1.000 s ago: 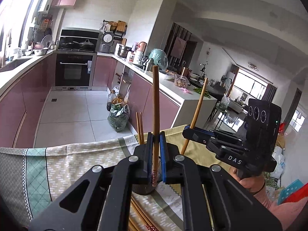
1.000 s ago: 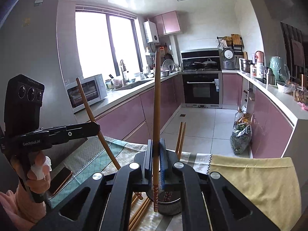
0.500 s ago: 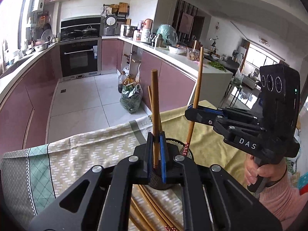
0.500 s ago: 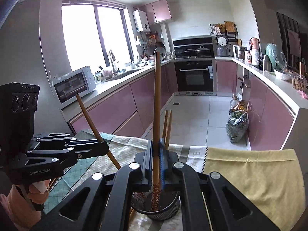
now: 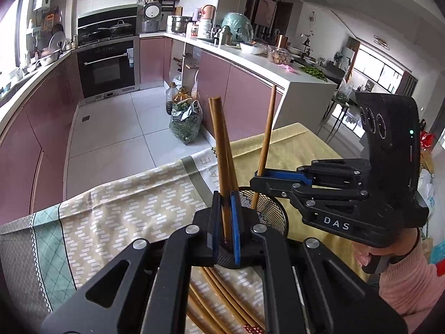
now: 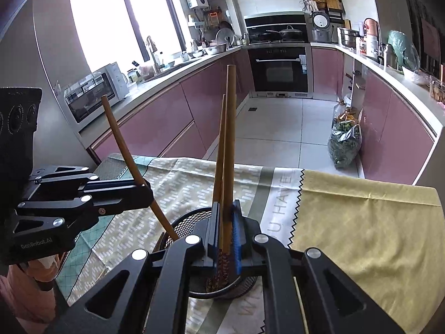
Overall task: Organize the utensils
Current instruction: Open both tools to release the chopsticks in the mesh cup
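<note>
A black mesh cup [image 5: 267, 208] [image 6: 183, 224] stands on the table. My left gripper [image 5: 224, 222] is shut on a wooden chopstick [image 5: 218, 150], held upright with its lower end down in the cup. My right gripper [image 6: 224, 236] is shut on another wooden chopstick [image 6: 230, 128], its patterned tip inside the cup. A chopstick [image 6: 220, 144] stands in the cup close behind it. Each gripper shows in the other's view: the right one [image 5: 260, 178], the left one [image 6: 144, 192]. Several loose chopsticks [image 5: 219, 292] lie on the cloth below the left gripper.
A patterned cloth [image 5: 133, 203] and a yellow cloth [image 6: 361, 222] cover the table. The table's far edge drops to the kitchen floor. Pink cabinets and counters line the room behind. A bag of greens [image 6: 343, 144] sits on the floor.
Both grippers have come down with their chopsticks, whose lower ends now sit lower inside the mesh cup. The view tilts more toward the table.
</note>
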Demonstrator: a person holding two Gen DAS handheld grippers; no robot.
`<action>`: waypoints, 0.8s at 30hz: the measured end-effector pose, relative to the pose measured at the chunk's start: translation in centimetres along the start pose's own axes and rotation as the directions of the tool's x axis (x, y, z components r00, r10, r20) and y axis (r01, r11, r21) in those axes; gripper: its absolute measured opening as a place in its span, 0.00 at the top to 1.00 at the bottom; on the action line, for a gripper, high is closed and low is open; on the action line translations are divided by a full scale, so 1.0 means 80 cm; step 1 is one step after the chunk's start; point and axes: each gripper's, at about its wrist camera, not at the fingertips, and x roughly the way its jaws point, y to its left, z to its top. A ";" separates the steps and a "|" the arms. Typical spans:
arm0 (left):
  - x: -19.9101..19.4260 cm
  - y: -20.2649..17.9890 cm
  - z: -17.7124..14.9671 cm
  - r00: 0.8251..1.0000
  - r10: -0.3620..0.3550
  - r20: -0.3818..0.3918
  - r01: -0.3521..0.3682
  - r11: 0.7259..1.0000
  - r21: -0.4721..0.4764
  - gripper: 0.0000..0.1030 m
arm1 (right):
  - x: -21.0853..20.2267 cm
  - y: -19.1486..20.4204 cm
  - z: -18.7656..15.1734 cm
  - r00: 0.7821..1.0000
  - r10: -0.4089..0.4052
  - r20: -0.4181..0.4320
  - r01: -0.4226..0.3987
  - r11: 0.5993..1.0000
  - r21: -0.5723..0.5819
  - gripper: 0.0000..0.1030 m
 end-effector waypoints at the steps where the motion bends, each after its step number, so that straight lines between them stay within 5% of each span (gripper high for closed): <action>1: 0.001 0.003 0.000 1.000 0.006 -0.001 -0.006 1.000 -0.002 0.92 | 0.000 -0.001 0.000 1.000 -0.003 0.003 0.003 1.000 0.007 0.91; 5: 0.016 0.010 0.000 1.000 -0.001 -0.014 0.000 1.000 -0.023 0.92 | -0.002 -0.007 -0.001 1.000 -0.009 0.026 0.008 1.000 0.029 0.77; 19: -0.050 0.025 -0.077 0.988 0.108 0.112 -0.102 0.993 -0.056 0.73 | -0.061 0.037 -0.041 0.990 0.096 0.103 -0.090 0.994 -0.064 0.68; 24: -0.062 0.036 -0.127 0.985 0.153 0.083 -0.147 0.986 -0.079 0.71 | -0.068 0.067 -0.068 0.985 0.162 0.061 -0.153 0.981 -0.121 0.66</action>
